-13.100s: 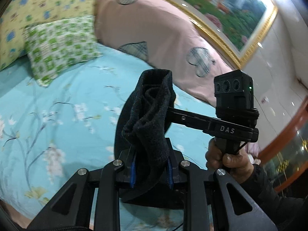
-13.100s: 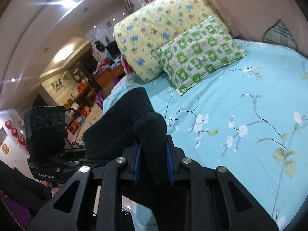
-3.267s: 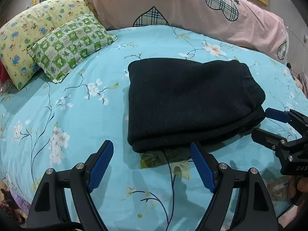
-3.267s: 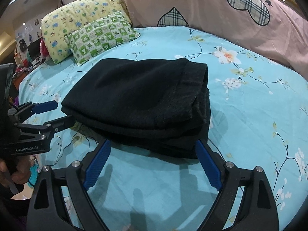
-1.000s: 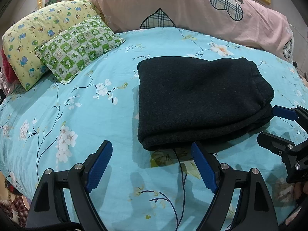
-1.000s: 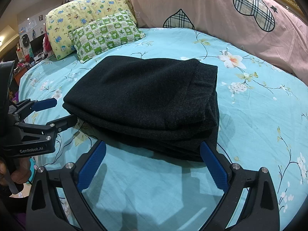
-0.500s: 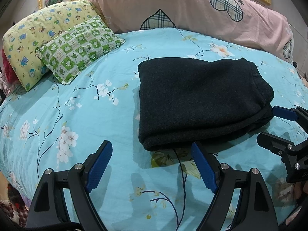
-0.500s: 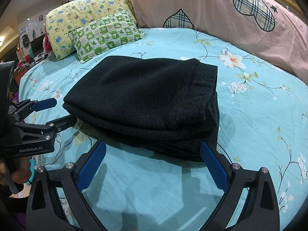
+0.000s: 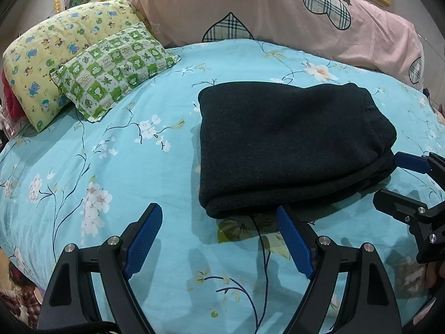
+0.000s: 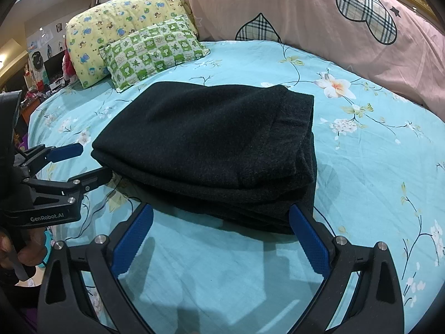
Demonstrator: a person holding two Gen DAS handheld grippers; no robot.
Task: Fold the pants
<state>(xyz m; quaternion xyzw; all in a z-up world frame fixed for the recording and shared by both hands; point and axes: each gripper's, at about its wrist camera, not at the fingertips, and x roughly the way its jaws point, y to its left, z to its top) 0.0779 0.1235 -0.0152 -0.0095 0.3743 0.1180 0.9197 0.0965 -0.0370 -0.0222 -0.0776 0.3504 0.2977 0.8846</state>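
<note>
Lying folded, pants [image 9: 289,144] sit just beyond both grippers' spread fingers [image 10: 133,233].

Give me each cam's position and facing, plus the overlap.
Left wrist: on the left tool, low at the bed's near edge, facing the folded black pants and green pillow; own open fingers below, right tool at the right edge.
Right wrist: on the right tool, facing the pants' right end; open fingers below, left tool and hand at left.
Shared: pants, pillows, teal sheet.
</note>
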